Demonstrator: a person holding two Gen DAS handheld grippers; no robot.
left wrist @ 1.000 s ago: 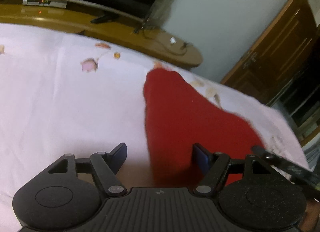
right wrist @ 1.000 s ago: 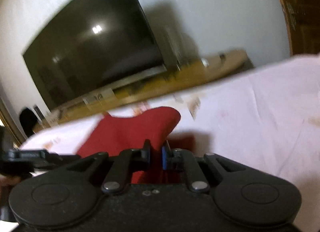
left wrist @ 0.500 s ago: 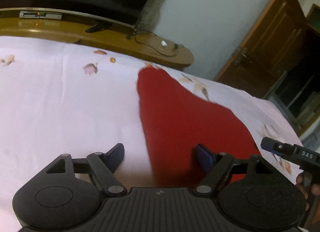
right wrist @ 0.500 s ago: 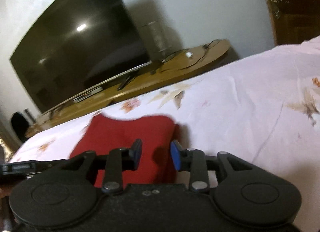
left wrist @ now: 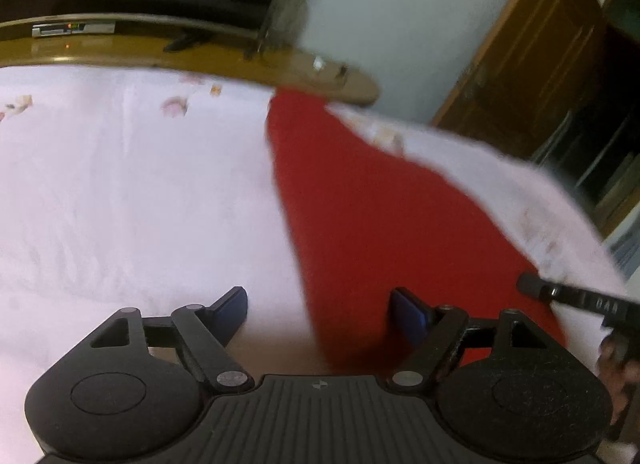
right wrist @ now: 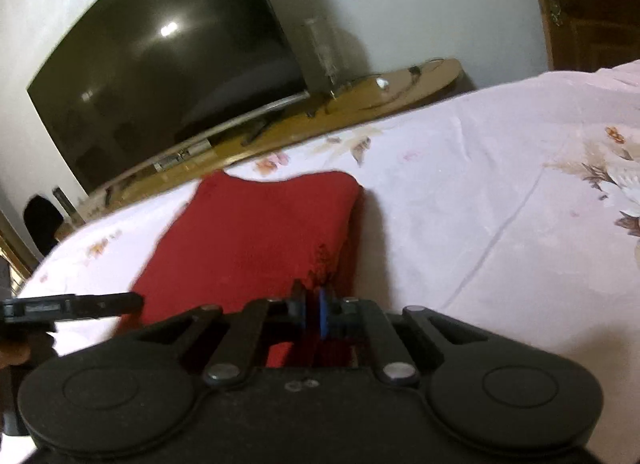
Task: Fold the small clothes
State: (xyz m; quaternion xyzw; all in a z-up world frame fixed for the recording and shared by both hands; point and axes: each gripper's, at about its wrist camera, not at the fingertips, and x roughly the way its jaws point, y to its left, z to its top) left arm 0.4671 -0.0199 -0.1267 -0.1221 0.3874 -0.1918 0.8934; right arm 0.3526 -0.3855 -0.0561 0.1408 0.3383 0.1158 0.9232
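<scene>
A red garment (left wrist: 380, 224) lies flat on the pale pink floral bedsheet (left wrist: 120, 192). My left gripper (left wrist: 318, 310) is open, its jaws wide over the garment's near left edge, gripping nothing. In the right wrist view the garment (right wrist: 248, 232) lies folded, stretching away from me. My right gripper (right wrist: 312, 310) is shut on the garment's near right edge, with red cloth between the blue pads. The right gripper's tip shows at the right of the left wrist view (left wrist: 532, 284). The left gripper's tip shows at the left of the right wrist view (right wrist: 132, 300).
A wooden TV bench (right wrist: 320, 116) with a large dark television (right wrist: 160, 80) stands past the bed's far edge. A wooden door (left wrist: 540, 64) is at the right. The bedsheet (right wrist: 500, 204) extends wide to the right of the garment.
My right gripper was shut on the cloth, opened half a second ago, and is now shut on the garment's near edge again. The left gripper stayed open and shifted slightly.
</scene>
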